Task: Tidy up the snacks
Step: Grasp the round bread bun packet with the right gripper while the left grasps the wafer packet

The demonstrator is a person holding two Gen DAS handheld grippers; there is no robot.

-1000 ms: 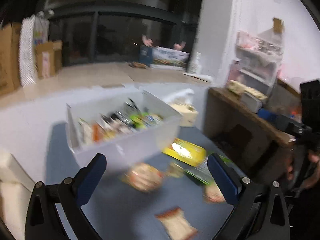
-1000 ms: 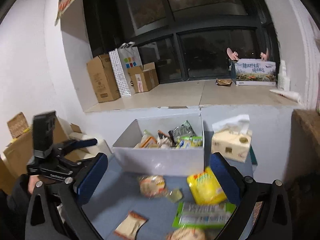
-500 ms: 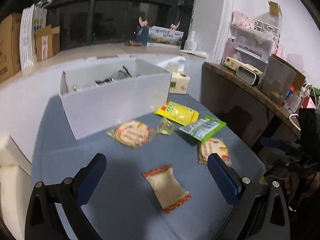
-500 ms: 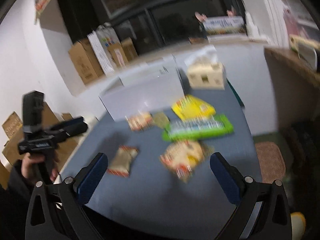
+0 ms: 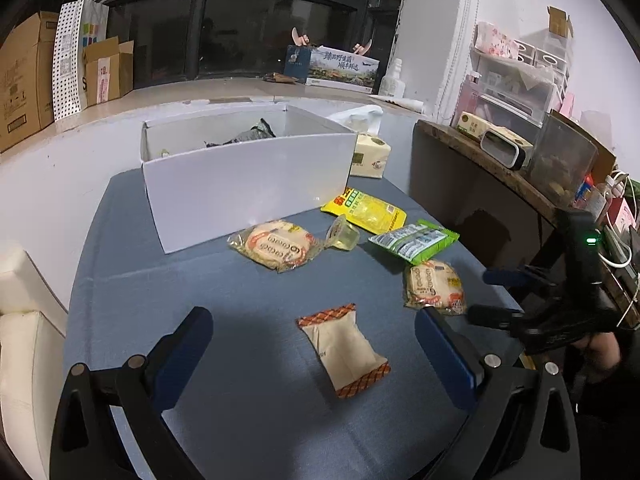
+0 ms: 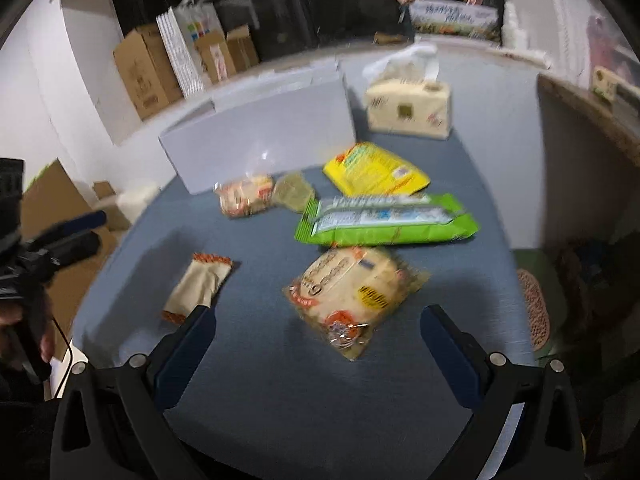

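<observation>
Table (image 5: 240,300): we saw six snacks lying loose on it, none boxed yet.
White box (image 5: 248,184): at the far edge; we could nudge it.
Round cake pack (image 6: 352,292): near right edge; might slide off.
Small wrapper (image 5: 344,350): slippery, could squirt out.
Left gripper (image 5: 312,354): released, empty.
Right gripper (image 6: 316,350): released, empty.

Both cams sit low over the desk (image 5: 120,280), looking toward the white box (image 5: 248,184) from its near edge, left one from the left, right one from the right. Both catch the same snacks, plus each other's tool.
</observation>
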